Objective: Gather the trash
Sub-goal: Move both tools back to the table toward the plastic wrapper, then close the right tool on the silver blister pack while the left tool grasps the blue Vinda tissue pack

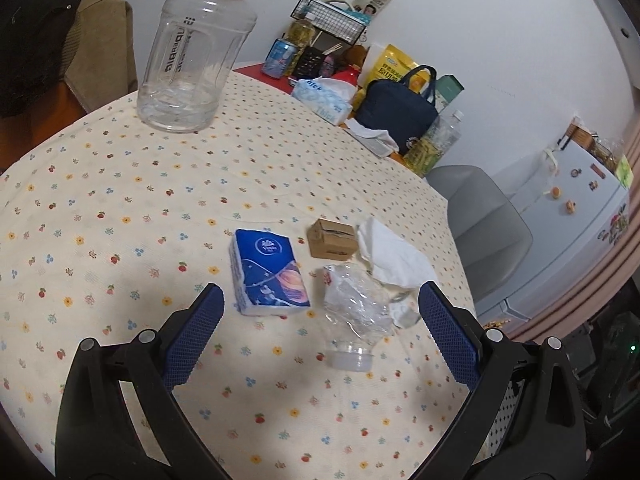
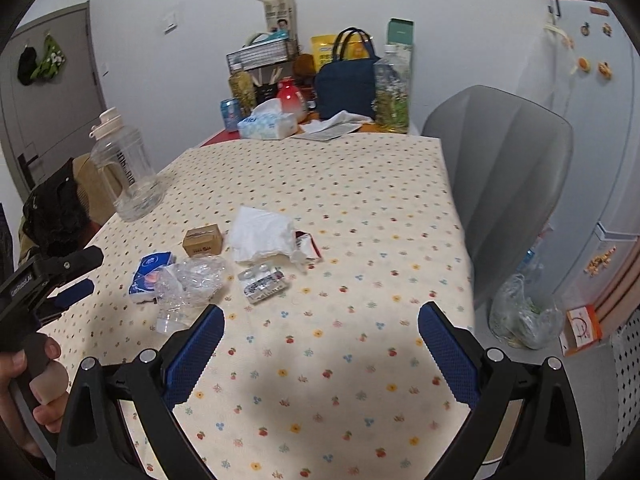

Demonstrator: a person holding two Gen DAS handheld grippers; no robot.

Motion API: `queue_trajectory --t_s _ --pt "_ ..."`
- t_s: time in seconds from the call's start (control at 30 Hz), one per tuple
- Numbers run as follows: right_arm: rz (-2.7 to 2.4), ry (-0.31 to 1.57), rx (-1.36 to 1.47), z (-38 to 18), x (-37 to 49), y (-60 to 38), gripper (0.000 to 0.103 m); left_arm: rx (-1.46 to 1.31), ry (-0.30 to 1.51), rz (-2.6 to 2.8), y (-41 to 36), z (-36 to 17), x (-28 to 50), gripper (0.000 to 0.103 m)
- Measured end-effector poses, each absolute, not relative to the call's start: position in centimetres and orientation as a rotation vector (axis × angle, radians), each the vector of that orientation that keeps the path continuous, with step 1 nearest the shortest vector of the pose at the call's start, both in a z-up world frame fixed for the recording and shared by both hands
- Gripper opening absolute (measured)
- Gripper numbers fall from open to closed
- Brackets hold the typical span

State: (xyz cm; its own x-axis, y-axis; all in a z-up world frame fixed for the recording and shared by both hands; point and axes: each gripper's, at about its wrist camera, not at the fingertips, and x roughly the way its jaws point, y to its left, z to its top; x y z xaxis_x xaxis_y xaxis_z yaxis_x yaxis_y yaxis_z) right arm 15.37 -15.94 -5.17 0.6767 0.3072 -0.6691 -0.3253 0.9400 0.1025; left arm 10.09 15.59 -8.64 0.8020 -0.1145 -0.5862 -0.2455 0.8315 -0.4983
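Observation:
On the flowered tablecloth (image 1: pixel 120 200) lie a crushed clear plastic bottle (image 1: pixel 354 312), a crumpled white tissue (image 1: pixel 390 256), a small brown cardboard box (image 1: pixel 331 239) and a blue tissue pack (image 1: pixel 268 276). My left gripper (image 1: pixel 320 304) is open and empty just above the table, with the bottle and the pack between its fingers. In the right wrist view the bottle (image 2: pixel 192 280), tissue (image 2: pixel 262 234), box (image 2: pixel 202 241), a silver blister pack (image 2: pixel 265 282) and a red-white wrapper (image 2: pixel 308 244) lie ahead. My right gripper (image 2: pixel 320 324) is open and empty, nearer the front edge.
A large clear water jug (image 1: pixel 196 52) stands at the far left. Bags, bottles, a tissue box (image 1: pixel 322 98) and a wire basket crowd the far end. A grey chair (image 2: pixel 508 172) stands at the right edge, with a plastic bag (image 2: pixel 520 320) on the floor by the fridge (image 2: pixel 592 120).

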Motion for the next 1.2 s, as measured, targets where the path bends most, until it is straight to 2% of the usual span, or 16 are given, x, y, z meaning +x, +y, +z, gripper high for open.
queue_trajectory --t_s 0.07,0.13,0.2,0.4,0.5,0.63,0.77,0.87,0.9,1.07,1.2 --pt "0.369 0.778 -0.043 -5.8 16.3 -15.2 0.093 -0.617 0.656 0.073 15.9 -9.1 10.6 0.094" --pt "0.414 0.831 -0.049 -6.5 17.3 -14.6 0.08 -0.62 0.666 0.075 16.1 -9.4 11.2 0.088" --pt "0.443 0.868 -0.049 -7.1 18.2 -14.1 0.075 -0.619 0.683 0.071 16.1 -9.8 11.9 0.08" --pt "0.496 0.905 -0.077 -8.6 19.8 -11.9 0.069 -0.596 0.721 0.096 16.1 -10.9 13.8 0.074" --pt "0.519 0.911 -0.086 -9.3 20.7 -10.6 0.069 -0.591 0.746 0.122 16.3 -11.8 14.7 0.073" --pt "0.538 0.946 -0.093 -10.9 22.4 -9.0 0.061 -0.545 0.778 0.158 16.2 -12.5 15.6 0.073" --pt "0.544 0.975 -0.096 -12.1 23.8 -8.1 0.058 -0.518 0.791 0.18 16.1 -12.4 16.2 0.073" --pt "0.546 0.982 -0.106 -12.6 24.4 -7.8 0.044 -0.495 0.812 0.197 16.0 -12.5 16.8 0.073" --pt "0.538 0.977 -0.117 -12.6 24.4 -7.9 0.036 -0.487 0.823 0.205 15.9 -12.7 17.0 0.073" --pt "0.541 0.983 -0.094 -12.3 24.2 -8.8 0.036 -0.412 0.865 0.249 14.9 -13.0 17.5 0.071" --pt "0.538 0.976 -0.077 -11.8 23.5 -10.0 0.036 -0.343 0.89 0.287 14.2 -13.1 17.7 0.064"
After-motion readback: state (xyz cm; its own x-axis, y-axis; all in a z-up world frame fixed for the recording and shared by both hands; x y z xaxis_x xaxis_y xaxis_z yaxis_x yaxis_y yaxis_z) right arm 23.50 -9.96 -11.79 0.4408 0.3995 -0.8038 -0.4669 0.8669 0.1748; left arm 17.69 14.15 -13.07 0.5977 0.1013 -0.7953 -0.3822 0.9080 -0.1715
